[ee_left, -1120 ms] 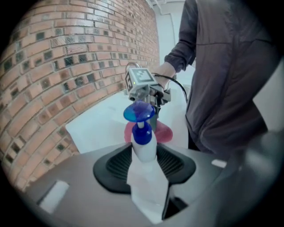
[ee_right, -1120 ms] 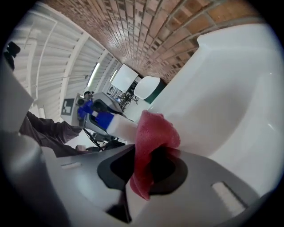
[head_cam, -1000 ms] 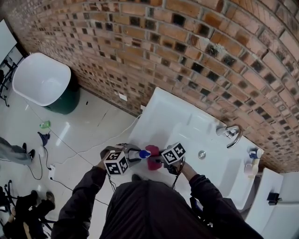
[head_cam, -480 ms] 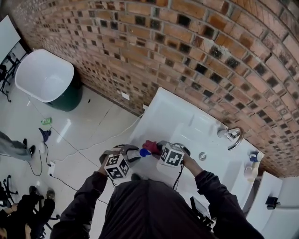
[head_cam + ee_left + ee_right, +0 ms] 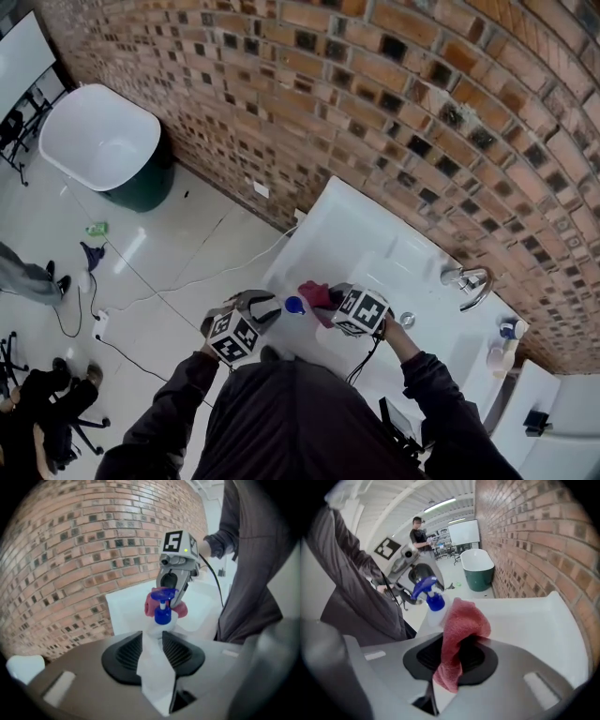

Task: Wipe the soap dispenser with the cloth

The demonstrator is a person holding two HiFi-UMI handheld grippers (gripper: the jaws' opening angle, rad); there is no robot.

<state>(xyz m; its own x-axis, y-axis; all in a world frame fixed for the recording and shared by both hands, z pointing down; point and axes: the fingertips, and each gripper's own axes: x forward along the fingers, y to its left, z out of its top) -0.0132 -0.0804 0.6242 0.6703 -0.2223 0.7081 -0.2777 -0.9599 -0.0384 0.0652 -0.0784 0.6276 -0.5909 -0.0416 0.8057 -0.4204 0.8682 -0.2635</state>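
The soap dispenser (image 5: 162,616), a white bottle with a blue pump, stands between the left gripper's (image 5: 153,641) jaws, which are closing with their pads pressed on its body. In the head view the left gripper (image 5: 267,307) holds the blue pump (image 5: 294,304) in front of my chest, at the sink's near corner. The right gripper (image 5: 457,653) is shut on a red cloth (image 5: 461,625), whose bunched end sits against the dispenser (image 5: 433,604) just behind the pump. Seen from above, the cloth (image 5: 315,293) touches the pump's right side, with the right gripper (image 5: 330,305) behind it.
A white sink (image 5: 375,248) runs along the brick wall, with a faucet (image 5: 466,278), a drain (image 5: 407,319) and small bottles (image 5: 506,333) at its far right. A white tub on a green base (image 5: 98,141) stands at the far left. Cables lie on the floor (image 5: 141,281).
The right gripper has risen and rolled, carrying the cloth from below the pump up to its far side. The left gripper has rolled with the dispenser, staying in place.
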